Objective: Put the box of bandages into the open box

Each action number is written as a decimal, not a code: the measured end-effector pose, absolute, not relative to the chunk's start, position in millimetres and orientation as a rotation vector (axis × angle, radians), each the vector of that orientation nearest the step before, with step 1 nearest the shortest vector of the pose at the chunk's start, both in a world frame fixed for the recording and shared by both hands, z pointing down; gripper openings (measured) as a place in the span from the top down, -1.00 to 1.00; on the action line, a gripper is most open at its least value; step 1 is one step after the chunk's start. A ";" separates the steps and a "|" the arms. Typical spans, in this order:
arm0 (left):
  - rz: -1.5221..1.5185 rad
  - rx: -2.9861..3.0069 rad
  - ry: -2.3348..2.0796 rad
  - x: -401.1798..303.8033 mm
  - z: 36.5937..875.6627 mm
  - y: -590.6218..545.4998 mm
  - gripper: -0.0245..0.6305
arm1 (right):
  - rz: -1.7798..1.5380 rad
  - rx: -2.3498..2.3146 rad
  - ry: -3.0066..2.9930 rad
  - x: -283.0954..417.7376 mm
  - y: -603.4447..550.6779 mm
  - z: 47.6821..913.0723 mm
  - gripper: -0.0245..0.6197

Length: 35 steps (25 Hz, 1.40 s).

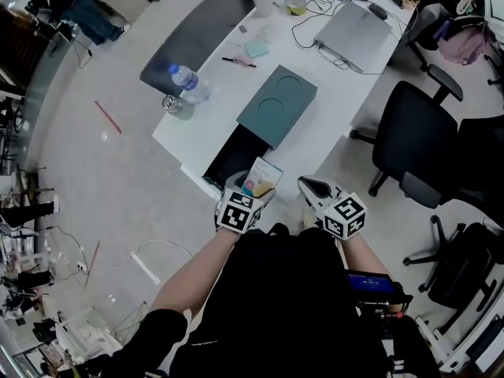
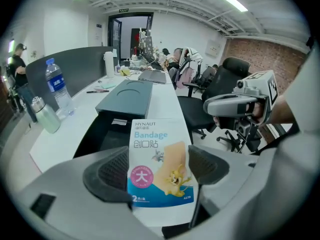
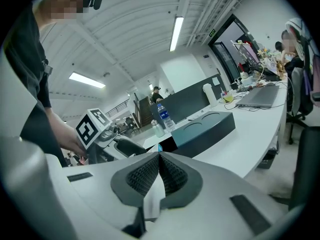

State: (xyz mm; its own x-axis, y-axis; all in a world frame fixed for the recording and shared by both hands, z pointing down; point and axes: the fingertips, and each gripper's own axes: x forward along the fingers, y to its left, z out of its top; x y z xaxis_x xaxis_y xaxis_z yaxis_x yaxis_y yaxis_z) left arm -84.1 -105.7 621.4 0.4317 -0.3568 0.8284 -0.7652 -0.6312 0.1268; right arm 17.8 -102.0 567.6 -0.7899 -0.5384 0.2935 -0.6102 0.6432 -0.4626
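Closest, left gripper (image 2: pixel 159 176): clamped on the box of bandages, one ribbed pad against each long side, low on the pack.
Box of bandages (image 2: pixel 157 144): upright between those pads, printed face toward the camera, upper part standing free above them; in the head view, held in the air just at the near end of the open box, not yet inside.
Handling: probably very light; thin card, so likely to dent or bow under a hard squeeze; glossy print, so possibly slippery. Best taken across the side edges as now, gently, and low enough to stop the top tipping.
Right gripper (image 3: pixel 159 170): pads pressed together with nothing between them; held just beside the left one, off the table's near edge.
Open box (image 1: pixel 235 154): black, dark inside, opening facing up, on the table directly ahead of the bandages.
Next move, as a guess: short reach forward and down, then release over the dark opening.
Lid (image 1: pixel 277 105): grey-green, two round hollows on top, lying at the far end of the open box; touching or overlapping, hard to tell which.
Table (image 1: pixel 331 124): white, long, running away from the body.
Water bottle (image 1: pixel 189 81): near the table's left corner, small can (image 1: pixel 171 103) just beside it.
Farthest: laptop (image 1: pixel 354 34) among cables; office chair (image 1: pixel 413 140) off to the right.
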 end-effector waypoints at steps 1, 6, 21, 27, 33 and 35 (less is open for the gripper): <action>1.092 2.197 -0.951 -87.9 619.3 -108.5 -0.22 | 0.841 0.955 -2.731 14.5 -103.4 567.6 0.84; 1.063 2.190 -0.996 -109.7 612.0 -123.7 -0.22 | 0.840 0.931 -2.738 -2.3 -107.7 568.5 0.84; 1.081 2.178 -1.050 -160.7 620.5 -173.1 -0.22 | 0.864 0.938 -2.710 -21.6 -115.7 574.1 0.84; 1.178 2.180 -0.962 -163.5 642.6 -175.8 -0.22 | 0.883 0.962 -2.691 -18.8 -118.0 576.5 0.84; 1.276 2.181 -0.882 -167.4 664.2 -172.6 -0.22 | 0.899 0.992 -2.671 -16.2 -120.5 581.9 0.84; 1.293 2.182 -0.864 -167.5 668.2 -172.4 -0.22 | 0.904 1.000 -2.666 -15.9 -120.8 582.5 0.84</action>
